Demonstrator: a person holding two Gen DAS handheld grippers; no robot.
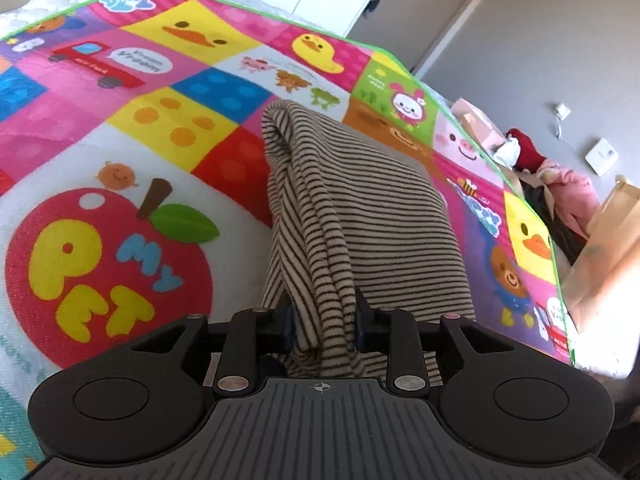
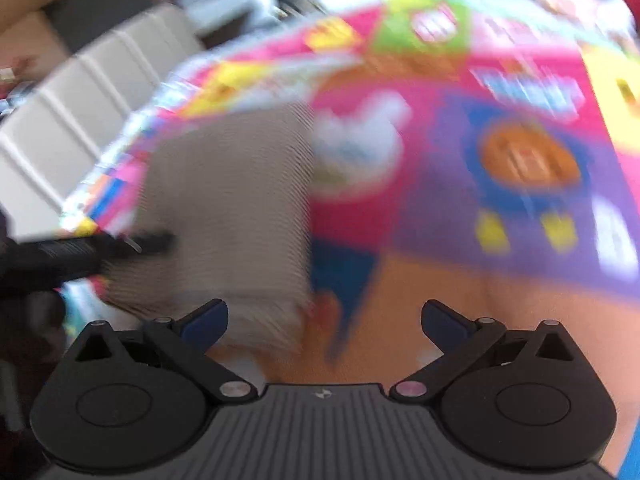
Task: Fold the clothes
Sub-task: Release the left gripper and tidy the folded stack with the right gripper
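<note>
So the left gripper (image 1: 324, 328) was clamped onto a bunched-up edge of the striped garment (image 1: 360, 208), which lay draped over the colourful play mat (image 1: 100, 152) on the bed, several layers thick where we had hold of it. The right gripper (image 2: 324, 320) had its fingers spread wide with nothing between them, hanging over the mat just beside the same striped cloth; that view was badly blurred, so we couldn't tell much detail there. In our judgement the trick here was keeping the left pinch firm on all the layers so none slipped out, and getting the free gripper onto a matching edge or corner so the cloth could be pulled flat and even, not dragged lopsided. How many folds it already had, we couldn't say.
</note>
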